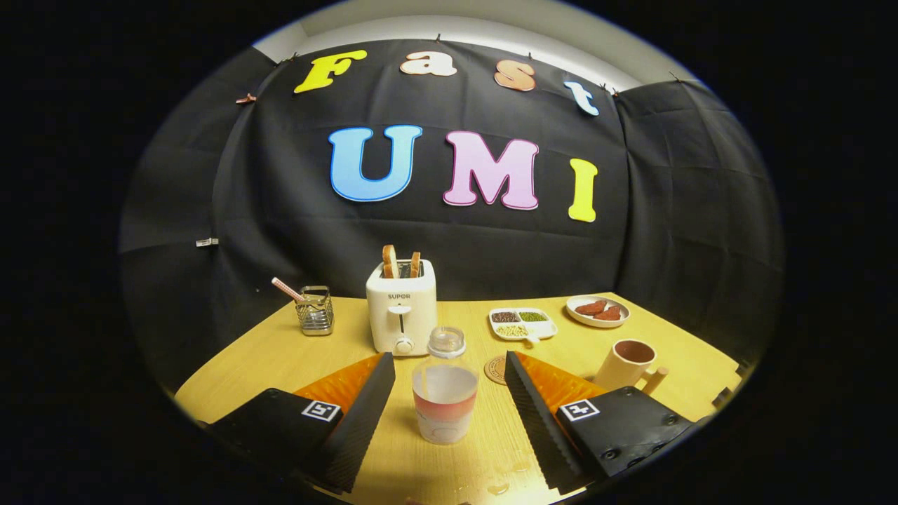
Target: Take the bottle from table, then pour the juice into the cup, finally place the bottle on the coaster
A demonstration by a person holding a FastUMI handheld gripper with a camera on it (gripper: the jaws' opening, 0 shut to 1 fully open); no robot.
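A clear plastic bottle [444, 393] with a clear cap and a red band at its base stands upright on the wooden table [280, 358], between my two fingers. My gripper [449, 361] is open, its ribbed black fingers [365, 414] spread wide on either side of the bottle, touching nothing. A round cork coaster [496, 369] lies just beyond the right finger, partly hidden by it. A cream cup [626, 365] with a brown inside and a wooden handle stands to the right of the coaster.
A white toaster [401, 314] with bread slices stands behind the bottle. A wire basket [314, 310] sits at the back left. A divided dish of grains [523, 323] and a plate of brown food [598, 311] lie at the back right.
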